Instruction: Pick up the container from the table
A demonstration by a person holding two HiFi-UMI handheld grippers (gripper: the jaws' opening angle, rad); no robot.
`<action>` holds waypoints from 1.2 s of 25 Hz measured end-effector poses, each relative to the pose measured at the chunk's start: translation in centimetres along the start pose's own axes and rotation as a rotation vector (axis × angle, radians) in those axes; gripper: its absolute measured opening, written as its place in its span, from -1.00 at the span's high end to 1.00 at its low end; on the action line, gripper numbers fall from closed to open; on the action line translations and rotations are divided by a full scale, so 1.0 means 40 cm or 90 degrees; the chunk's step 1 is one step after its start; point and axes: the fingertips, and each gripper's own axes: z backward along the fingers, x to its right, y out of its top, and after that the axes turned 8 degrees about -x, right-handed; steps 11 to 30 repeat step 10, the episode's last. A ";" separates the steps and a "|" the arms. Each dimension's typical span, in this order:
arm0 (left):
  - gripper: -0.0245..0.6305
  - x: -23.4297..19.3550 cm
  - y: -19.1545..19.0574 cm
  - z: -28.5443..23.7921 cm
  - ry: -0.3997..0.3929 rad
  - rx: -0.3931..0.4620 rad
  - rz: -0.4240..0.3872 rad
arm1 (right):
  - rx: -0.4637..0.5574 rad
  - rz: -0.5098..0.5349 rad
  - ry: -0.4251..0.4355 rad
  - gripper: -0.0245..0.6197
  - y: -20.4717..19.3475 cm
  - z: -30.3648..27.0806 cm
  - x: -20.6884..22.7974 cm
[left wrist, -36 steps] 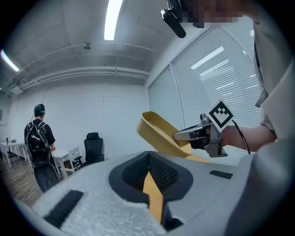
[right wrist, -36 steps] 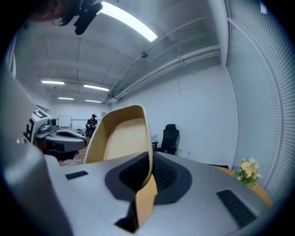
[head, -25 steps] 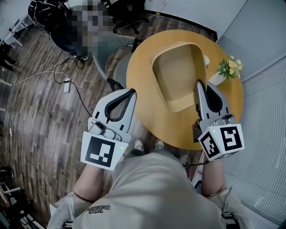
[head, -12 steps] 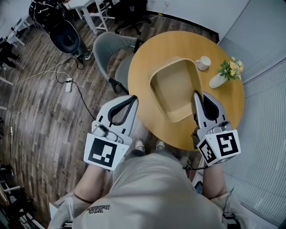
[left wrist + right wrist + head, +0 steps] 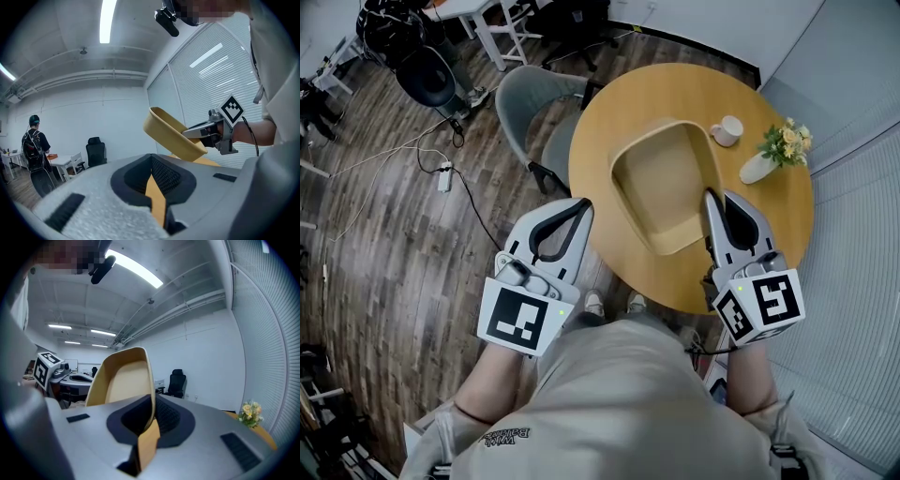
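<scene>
Right gripper view is showing the right gripper clamped on the thin rim of the tan container. The wall is being pinched between the two jaws, and the rest of the tub is rising up and to the left of the grip, its hollow side facing the camera.

From the head view, the same grip is being made at the container's near right corner, with the open top facing up. In the left gripper view the container is being held clear of the round wooden table, tilted, with its far end higher than the gripped end.

The left gripper is being held beside the table's left edge, over the floor and well apart from the container. Its jaws are being kept together with nothing between them, and only a narrow slit is being left where the tips meet. A marker cube is being carried at its rear, facing up.

Farther out on the table, a white cup is standing beyond the container's far right corner. Just to its right, a white vase of yellow flowers is lying near the table's edge. A grey chair is being kept at the table's far left side, on the wood-plank floor.
</scene>
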 end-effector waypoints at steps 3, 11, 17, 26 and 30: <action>0.86 -0.001 -0.001 -0.003 -0.002 -0.004 0.000 | -0.005 0.010 -0.001 0.81 -0.002 -0.005 -0.001; 0.86 0.003 -0.001 -0.008 -0.003 -0.003 0.000 | -0.008 0.008 -0.001 0.81 -0.006 -0.007 0.003; 0.86 0.003 -0.001 -0.008 -0.003 -0.003 0.000 | -0.008 0.008 -0.001 0.81 -0.006 -0.007 0.003; 0.86 0.003 -0.001 -0.008 -0.003 -0.003 0.000 | -0.008 0.008 -0.001 0.81 -0.006 -0.007 0.003; 0.86 0.003 -0.001 -0.008 -0.003 -0.003 0.000 | -0.008 0.008 -0.001 0.81 -0.006 -0.007 0.003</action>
